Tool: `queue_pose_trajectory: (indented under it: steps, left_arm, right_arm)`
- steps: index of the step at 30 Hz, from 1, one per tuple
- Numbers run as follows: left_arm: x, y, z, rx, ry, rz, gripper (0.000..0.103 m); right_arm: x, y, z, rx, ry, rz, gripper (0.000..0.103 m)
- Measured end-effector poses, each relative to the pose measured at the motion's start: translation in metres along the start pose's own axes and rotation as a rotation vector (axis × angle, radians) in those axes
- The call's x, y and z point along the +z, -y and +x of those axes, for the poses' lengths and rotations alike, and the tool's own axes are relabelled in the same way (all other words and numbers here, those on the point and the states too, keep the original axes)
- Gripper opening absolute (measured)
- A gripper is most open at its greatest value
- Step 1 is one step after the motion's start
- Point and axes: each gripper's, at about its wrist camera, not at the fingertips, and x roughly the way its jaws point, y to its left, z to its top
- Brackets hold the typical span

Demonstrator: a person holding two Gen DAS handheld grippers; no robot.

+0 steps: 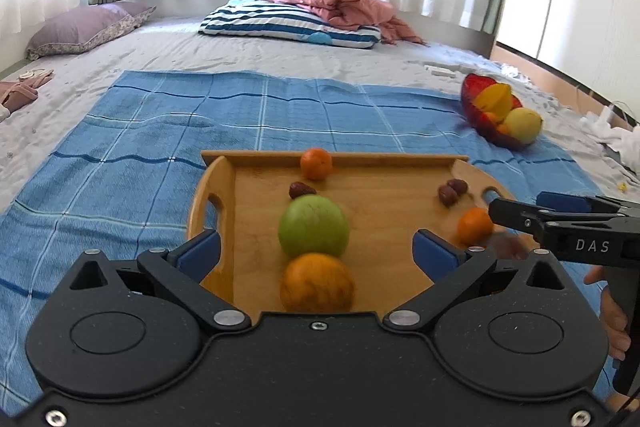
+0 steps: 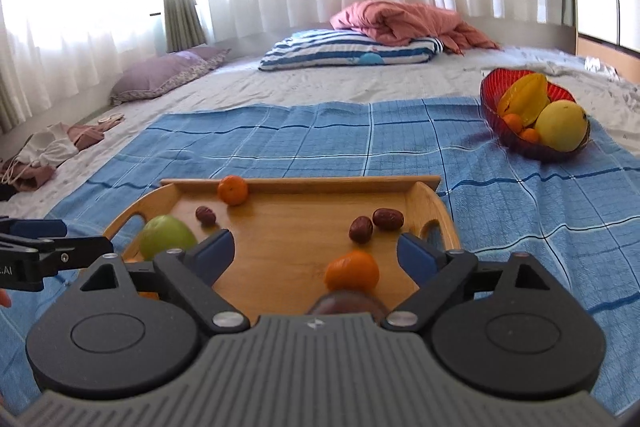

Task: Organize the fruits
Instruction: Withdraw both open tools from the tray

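Bed (image 1: 200, 51) under everything, grey sheet, blue checked cloth (image 1: 120, 155) spread over it. Wooden tray (image 1: 384, 195) on the cloth, dead ahead at 12 o'clock from both my hands. Red bowl (image 2: 490, 95) at 2 o'clock on the cloth's far corner, well apart from the tray, holding a yellow fruit (image 2: 560, 129), a starfruit (image 2: 524, 95) and small oranges. On the tray: green apple (image 1: 313, 225) centre, large orange (image 1: 317, 282) touching it at 6 o'clock, one mandarin (image 1: 316, 163) against the far rim, another mandarin (image 2: 352, 270) near my right side, three dates (image 2: 387, 218) scattered. My left fingers (image 1: 316, 249) stand wide apart, nothing clamped; apple and orange sit between them. My right fingers (image 2: 316, 251) likewise spread wide, gripping nothing.
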Motion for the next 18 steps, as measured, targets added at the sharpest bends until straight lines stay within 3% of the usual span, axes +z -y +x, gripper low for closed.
queue_pose_trajectory:
  steps: [18]
  left_arm:
    - [-0.053, 0.012, -0.041, -0.01, 0.043, 0.048, 0.102]
  right_arm:
    - [-0.052, -0.022, -0.05, -0.002, 0.09, -0.161, 0.103]
